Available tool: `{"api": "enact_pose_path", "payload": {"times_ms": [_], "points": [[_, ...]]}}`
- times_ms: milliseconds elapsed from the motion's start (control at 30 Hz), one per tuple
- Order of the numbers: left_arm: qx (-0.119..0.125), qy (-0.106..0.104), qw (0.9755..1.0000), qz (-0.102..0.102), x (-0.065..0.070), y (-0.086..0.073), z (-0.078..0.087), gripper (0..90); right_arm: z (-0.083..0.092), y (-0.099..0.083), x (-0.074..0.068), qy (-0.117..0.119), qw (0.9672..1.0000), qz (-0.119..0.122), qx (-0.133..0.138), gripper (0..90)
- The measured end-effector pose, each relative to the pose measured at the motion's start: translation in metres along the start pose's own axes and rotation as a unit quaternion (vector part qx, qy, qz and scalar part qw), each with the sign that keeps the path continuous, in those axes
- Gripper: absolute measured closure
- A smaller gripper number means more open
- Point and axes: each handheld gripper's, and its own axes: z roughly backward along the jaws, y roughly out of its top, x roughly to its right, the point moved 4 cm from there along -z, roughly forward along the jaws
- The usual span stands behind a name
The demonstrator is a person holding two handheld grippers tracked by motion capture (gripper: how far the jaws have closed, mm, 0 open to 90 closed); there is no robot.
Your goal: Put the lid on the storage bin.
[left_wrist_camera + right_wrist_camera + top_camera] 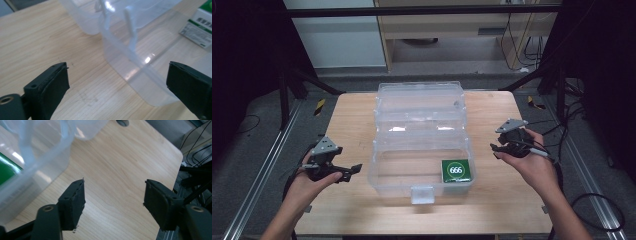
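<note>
A clear plastic box [374, 172] stands in the middle of the wooden table [347, 115], its lid [419, 97] lying open behind it. Inside, in the front right corner, lies a green pack [456, 170] marked 666. My left gripper [351, 171] hovers left of the box, pointing at it, open with nothing held. In the left gripper view its jaws stand wide [117, 66], with the box's corner [140, 75] farther off and the pack [200, 27] beyond. My right gripper [495, 151] hangs right of the box, also open; bare wood lies beyond its jaws [115, 182].
A white latch tab [422, 194] sticks out from the box's front wall. Metal rails run along the floor on both sides of the table. Cables lie on the floor at the right. A pale cabinet stands behind the table.
</note>
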Motion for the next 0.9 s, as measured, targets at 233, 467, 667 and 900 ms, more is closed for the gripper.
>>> {"api": "enact_pose_path", "payload": {"times_ms": [233, 467, 667, 900], "points": [[-0.024, -0.025, 0.9974, -0.063, 0.036, 0.017, 0.004, 5.3, 0.011, 0.023, -0.003, 0.022, 0.9993, 0.025, 0.019, 45.5], [-0.035, -0.05, 0.9927, -0.104, 0.065, 0.028, -0.002, 4.7, 0.022, 0.051, -0.01, 0.04, 0.9961, 0.073, 0.03, 51.4], [-0.045, -0.062, 0.9885, -0.13, 0.08, 0.035, -0.007, 5.7, 0.028, 0.07, -0.022, 0.06, 0.9903, 0.117, 0.044, 56.8], [-0.054, -0.073, 0.9846, -0.15, 0.09, 0.039, -0.015, 9.2, 0.028, 0.085, -0.027, 0.064, 0.9851, 0.156, 0.034, 63.5]]}}
